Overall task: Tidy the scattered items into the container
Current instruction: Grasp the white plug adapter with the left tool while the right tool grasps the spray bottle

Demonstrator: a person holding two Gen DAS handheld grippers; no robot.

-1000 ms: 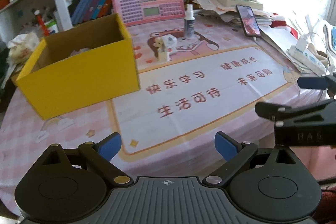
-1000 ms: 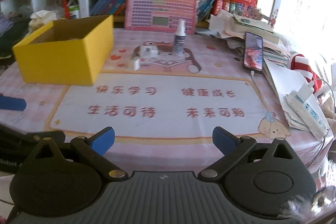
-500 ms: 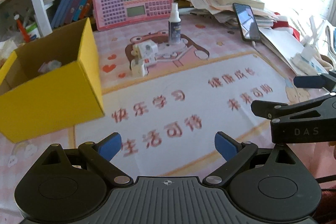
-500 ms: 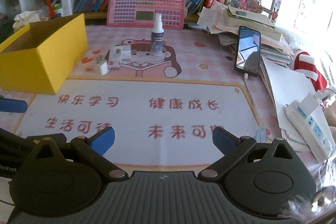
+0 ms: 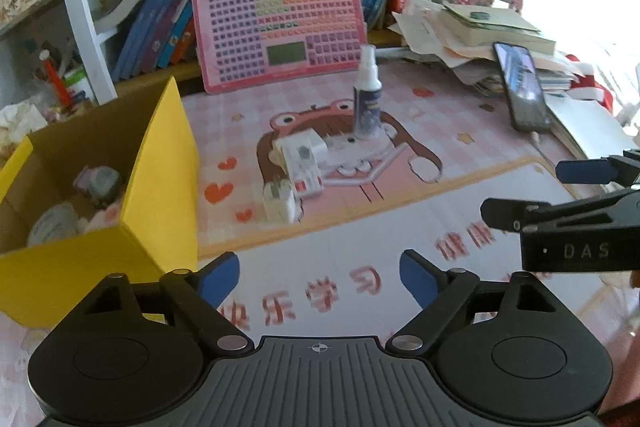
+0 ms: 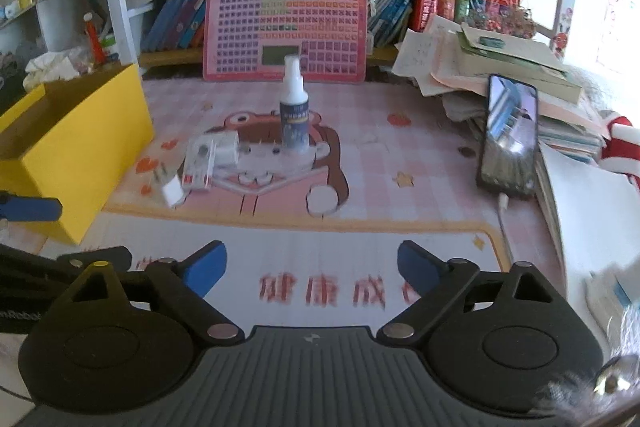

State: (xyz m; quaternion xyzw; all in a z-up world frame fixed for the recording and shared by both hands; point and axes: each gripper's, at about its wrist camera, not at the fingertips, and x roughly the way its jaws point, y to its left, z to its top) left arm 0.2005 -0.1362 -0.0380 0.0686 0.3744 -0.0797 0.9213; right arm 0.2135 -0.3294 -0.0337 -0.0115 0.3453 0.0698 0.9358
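A yellow cardboard box point(image 5: 160, 195) point(image 6: 84, 147) stands at the left of the table with several small items inside. On the bear picture of the mat lie a small white plug point(image 5: 278, 201) point(image 6: 173, 191), a white box with red print point(image 5: 306, 171) point(image 6: 199, 167) and a white adapter point(image 6: 226, 149). A spray bottle point(image 5: 367, 95) point(image 6: 294, 111) stands upright behind them. My left gripper point(image 5: 320, 277) hovers over the mat short of the white items; its jaws are closing, nothing between them. My right gripper point(image 6: 312, 269) is also closing on nothing, short of the bottle.
A pink keyboard toy point(image 5: 280, 27) leans against shelved books at the back. A phone point(image 6: 508, 135) with its cable rests against a stack of books and papers point(image 6: 500, 67) on the right. A power strip sits at the far right edge.
Both grippers have moved forward over the mat toward the white items and the bottle, which now look larger. Both pairs of jaws have narrowed a little.
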